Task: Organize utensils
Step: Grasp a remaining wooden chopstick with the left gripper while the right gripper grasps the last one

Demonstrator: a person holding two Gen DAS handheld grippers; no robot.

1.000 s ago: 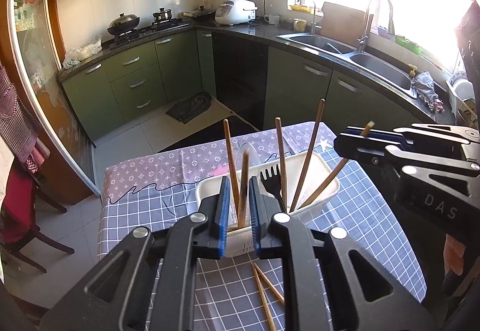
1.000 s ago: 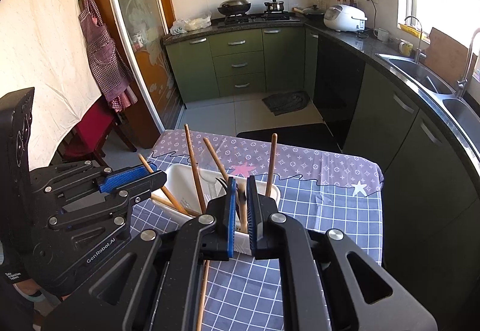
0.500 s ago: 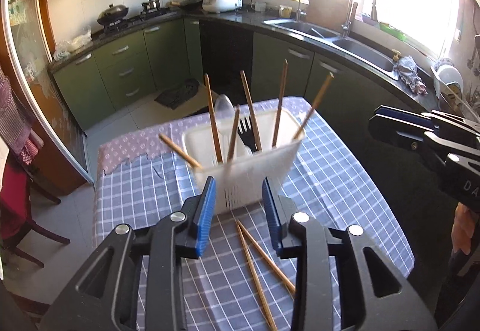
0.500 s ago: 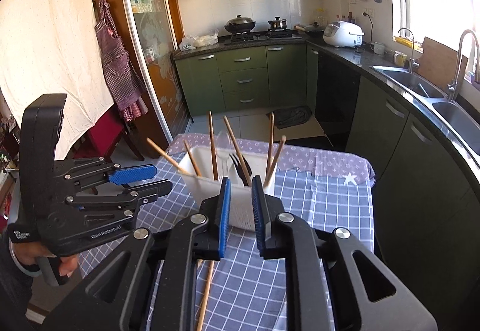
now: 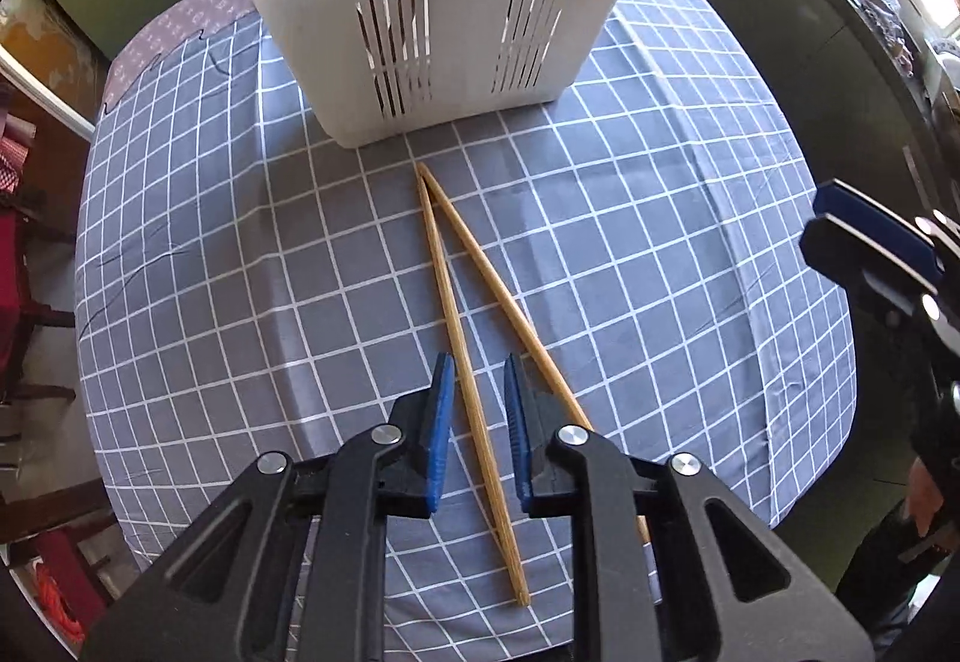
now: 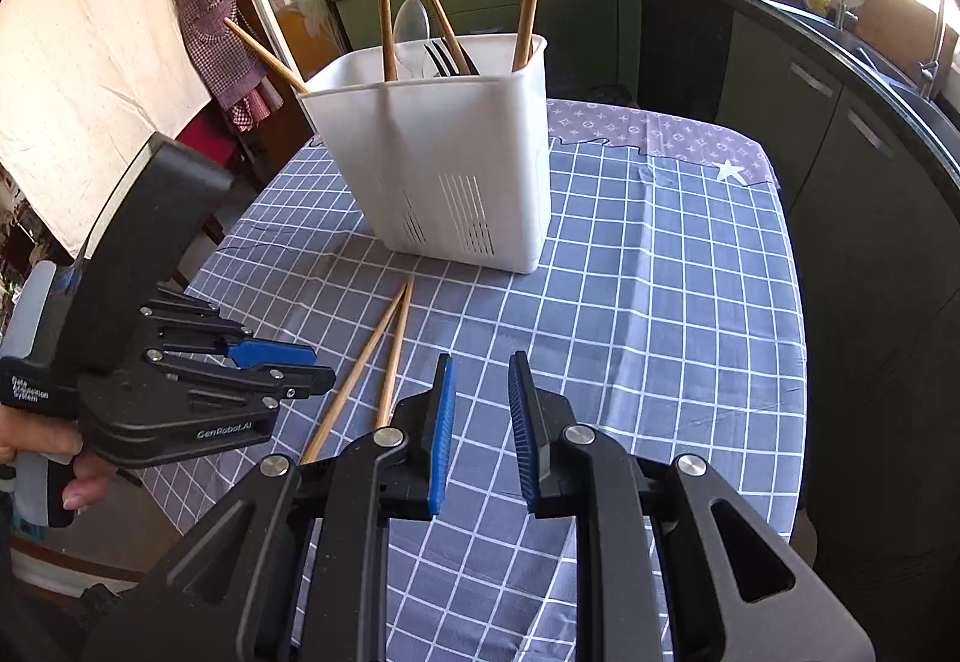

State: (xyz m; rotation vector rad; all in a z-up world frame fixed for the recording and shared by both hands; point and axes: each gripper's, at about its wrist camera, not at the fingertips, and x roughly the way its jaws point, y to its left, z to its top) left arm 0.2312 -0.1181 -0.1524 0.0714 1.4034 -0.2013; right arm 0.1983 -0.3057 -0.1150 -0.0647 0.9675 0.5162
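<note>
Both tools dropped; left tool (image 5: 474, 410) closing, pads astride one chopstick (image 5: 456, 320), unclamped. Right tool (image 6: 480, 416) apart, empty. Light, stiff, slippery: grab mid-shaft.

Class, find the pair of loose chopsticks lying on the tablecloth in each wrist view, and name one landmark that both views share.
Left wrist view: the loose chopsticks lie centre, in a narrow V pointing toward the holder, one between the left gripper's open pads.
Right wrist view: lower left of centre, beside the left gripper.
Shared landmark: the white utensil holder.
</note>
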